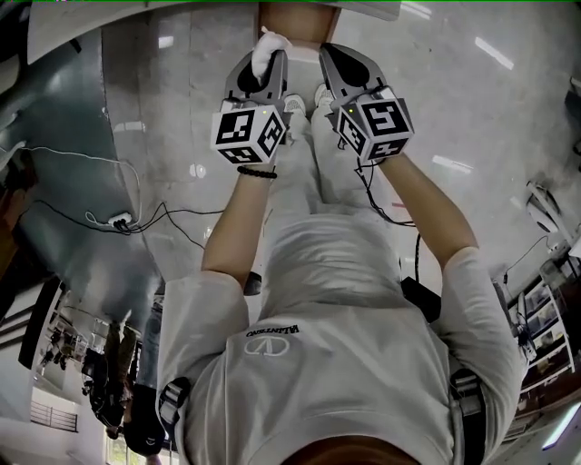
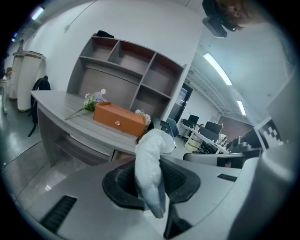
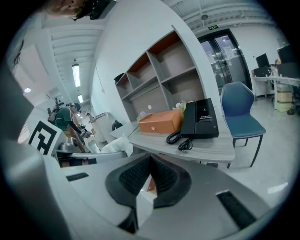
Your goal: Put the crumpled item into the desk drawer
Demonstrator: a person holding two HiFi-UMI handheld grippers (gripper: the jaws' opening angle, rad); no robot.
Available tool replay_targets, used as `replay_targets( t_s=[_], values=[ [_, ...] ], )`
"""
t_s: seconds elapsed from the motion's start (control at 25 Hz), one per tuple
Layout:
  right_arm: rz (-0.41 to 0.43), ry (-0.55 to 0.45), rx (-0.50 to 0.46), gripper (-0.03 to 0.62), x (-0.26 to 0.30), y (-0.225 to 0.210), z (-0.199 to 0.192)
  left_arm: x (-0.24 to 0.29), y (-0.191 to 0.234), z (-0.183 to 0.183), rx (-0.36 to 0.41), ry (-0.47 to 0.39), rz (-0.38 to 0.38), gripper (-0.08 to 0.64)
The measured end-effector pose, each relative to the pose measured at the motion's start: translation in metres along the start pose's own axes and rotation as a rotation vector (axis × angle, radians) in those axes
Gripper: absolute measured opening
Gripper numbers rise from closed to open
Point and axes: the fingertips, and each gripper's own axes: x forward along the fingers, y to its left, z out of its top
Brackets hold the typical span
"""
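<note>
The crumpled item (image 2: pixel 151 171) is a white wad of paper or plastic. It sticks up between the pads of my left gripper (image 2: pixel 152 157), which is shut on it. In the head view the wad (image 1: pixel 266 44) shows at the tip of the left gripper (image 1: pixel 261 62), held out over a brown wooden part (image 1: pixel 295 18) at the desk. My right gripper (image 1: pixel 334 62) is close beside it on the right. Its jaws (image 3: pixel 150 165) are shut together with nothing between them. The grey desk (image 2: pixel 56 107) lies ahead, with drawer fronts (image 2: pixel 79 146) under its top.
An orange box (image 2: pixel 119 120) and some flowers (image 2: pixel 93 99) sit on the desk below a grey shelf unit (image 2: pixel 126 70). A black telephone (image 3: pixel 201 119) stands near the desk's end, with a blue chair (image 3: pixel 241 115) beyond. Cables (image 1: pixel 118 218) lie on the glossy floor.
</note>
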Motion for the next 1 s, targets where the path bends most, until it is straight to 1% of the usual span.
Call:
replay_targets(
  t_s=[0.2,0.4,0.6,0.72,0.88,1.0],
  values=[
    [-0.012,0.014,0.017,-0.003,0.019,-0.011,-0.011,0.018,0.005,-0.018,-0.004,0.029,-0.007,0.078],
    [-0.021,0.034,0.026,-0.003,0.028,-0.023,-0.037,0.032,0.020,-0.041,-0.004,0.039,0.017,0.078],
    [-0.044,0.040,0.057,-0.003,0.042,-0.038,-0.047,0.047,0.034,-0.048,-0.004,0.048,0.026,0.078],
    [-0.058,0.038,0.081,-0.003,0.053,-0.046,-0.054,0.054,0.042,-0.052,-0.004,0.039,0.033,0.078],
    [-0.061,0.043,0.100,-0.003,0.065,-0.047,-0.069,0.061,0.050,-0.068,-0.019,0.050,0.034,0.078],
    [-0.043,0.046,0.106,-0.003,0.072,-0.044,-0.080,0.065,0.053,-0.082,-0.022,0.064,0.034,0.078]
  ],
)
